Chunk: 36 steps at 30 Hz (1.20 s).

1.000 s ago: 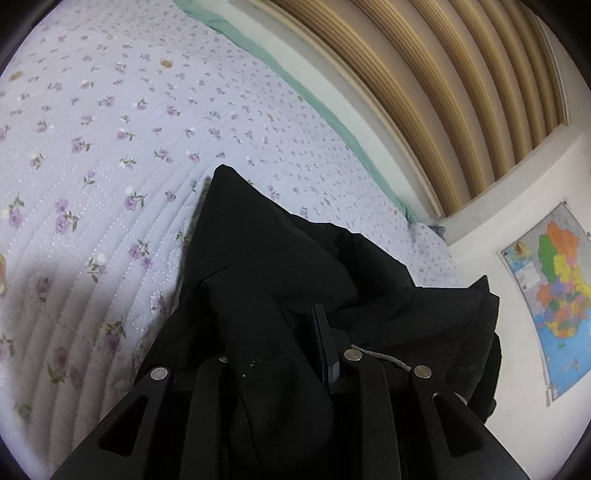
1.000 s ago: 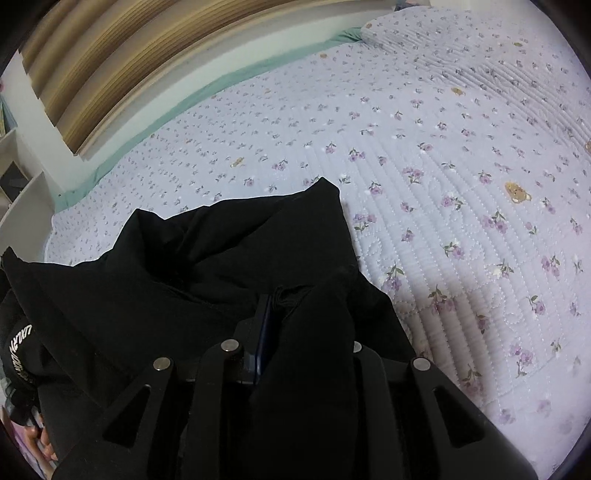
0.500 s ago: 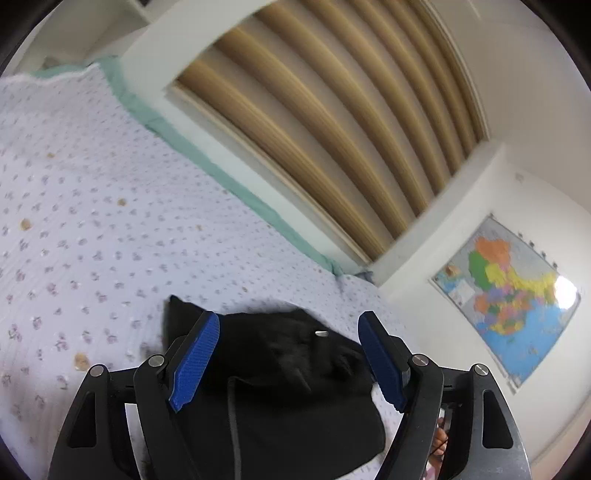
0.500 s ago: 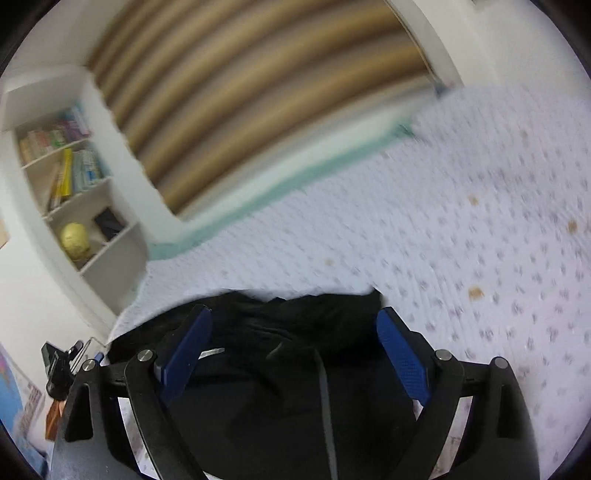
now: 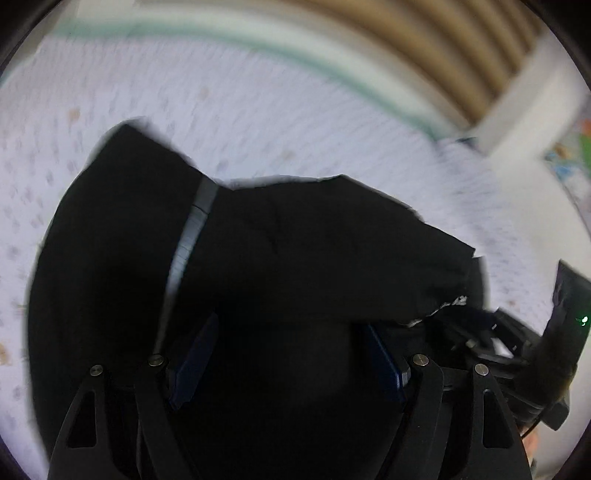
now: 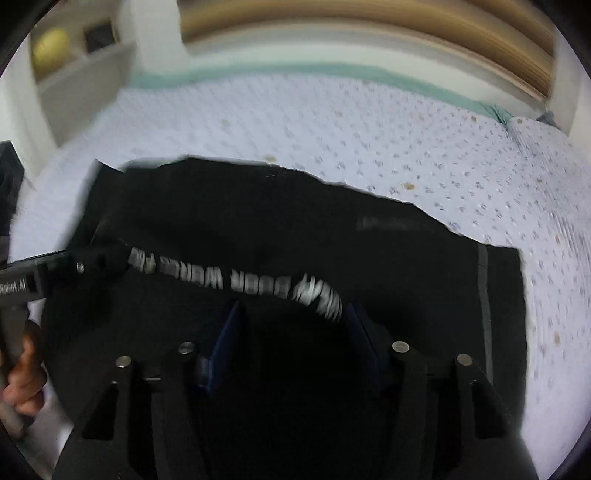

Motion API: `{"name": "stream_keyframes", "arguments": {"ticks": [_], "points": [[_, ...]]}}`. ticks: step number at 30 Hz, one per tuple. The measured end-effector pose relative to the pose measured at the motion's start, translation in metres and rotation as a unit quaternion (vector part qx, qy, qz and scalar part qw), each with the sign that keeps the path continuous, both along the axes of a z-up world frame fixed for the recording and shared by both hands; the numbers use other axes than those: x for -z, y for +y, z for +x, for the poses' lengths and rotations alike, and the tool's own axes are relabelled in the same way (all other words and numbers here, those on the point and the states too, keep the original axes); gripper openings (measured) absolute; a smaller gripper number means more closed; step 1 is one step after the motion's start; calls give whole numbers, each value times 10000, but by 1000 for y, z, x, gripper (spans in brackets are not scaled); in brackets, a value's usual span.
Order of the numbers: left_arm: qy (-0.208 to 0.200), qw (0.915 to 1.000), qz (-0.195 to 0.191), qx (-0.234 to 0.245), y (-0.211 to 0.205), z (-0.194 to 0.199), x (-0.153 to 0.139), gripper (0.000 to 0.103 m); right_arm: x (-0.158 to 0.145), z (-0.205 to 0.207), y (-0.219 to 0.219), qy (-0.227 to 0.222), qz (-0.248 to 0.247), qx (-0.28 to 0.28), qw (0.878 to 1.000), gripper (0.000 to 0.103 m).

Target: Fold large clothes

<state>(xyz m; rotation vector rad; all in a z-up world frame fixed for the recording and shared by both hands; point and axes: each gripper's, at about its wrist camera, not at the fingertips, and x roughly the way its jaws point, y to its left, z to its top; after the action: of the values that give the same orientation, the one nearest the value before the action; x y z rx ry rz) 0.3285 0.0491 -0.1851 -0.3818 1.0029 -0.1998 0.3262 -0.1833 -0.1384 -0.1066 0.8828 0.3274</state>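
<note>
Your left gripper (image 5: 288, 354) stands with its blue pads (image 5: 195, 360) spread apart over the black garment (image 5: 295, 258); dark cloth fills the gap, yet the pads do not visibly press on it, so it reads as released. Your right gripper (image 6: 295, 343) has just been narrowing its jaws; its blue pads (image 6: 225, 339) remain parted with black fabric between and beneath them, and no clamping shows. The garment lies bunched on the bed (image 5: 258, 122), on the lilac floral quilt, towards the bed's near edge. A band of white lettering (image 6: 236, 275) crosses it, blurred beyond reading, just ahead of the right gripper. A grey strip (image 5: 188, 236) runs down the cloth ahead of the left pad. In the right wrist view your left hand (image 6: 22, 380) grips its tool at the left margin. Beyond the bed's far edge stand a wooden slatted headboard (image 6: 369, 22) and a white shelf unit (image 6: 74, 55). Both views are motion-blurred.
</note>
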Motion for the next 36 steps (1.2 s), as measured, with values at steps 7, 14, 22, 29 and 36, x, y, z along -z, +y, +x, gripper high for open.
{"name": "stream_keyframes", "arguments": {"ticks": [7, 14, 22, 29, 36], "points": [[-197, 9997, 140, -6, 8, 9, 21, 81, 47, 62, -35, 694, 1274, 369, 9887, 70], [-807, 9931, 731, -441, 29, -38, -25, 81, 14, 18, -59, 383, 1315, 554, 9890, 71], [-842, 9963, 158, -46, 20, -82, -38, 80, -17, -74, -81, -36, 821, 963, 9920, 76], [-566, 9979, 251, -166, 9, -66, 12, 89, 47, -67, -55, 46, -254, 1097, 9936, 78], [-512, 9980, -101, -343, 4, -75, -16, 89, 23, -69, -50, 158, -10, 1503, 9885, 79]]}}
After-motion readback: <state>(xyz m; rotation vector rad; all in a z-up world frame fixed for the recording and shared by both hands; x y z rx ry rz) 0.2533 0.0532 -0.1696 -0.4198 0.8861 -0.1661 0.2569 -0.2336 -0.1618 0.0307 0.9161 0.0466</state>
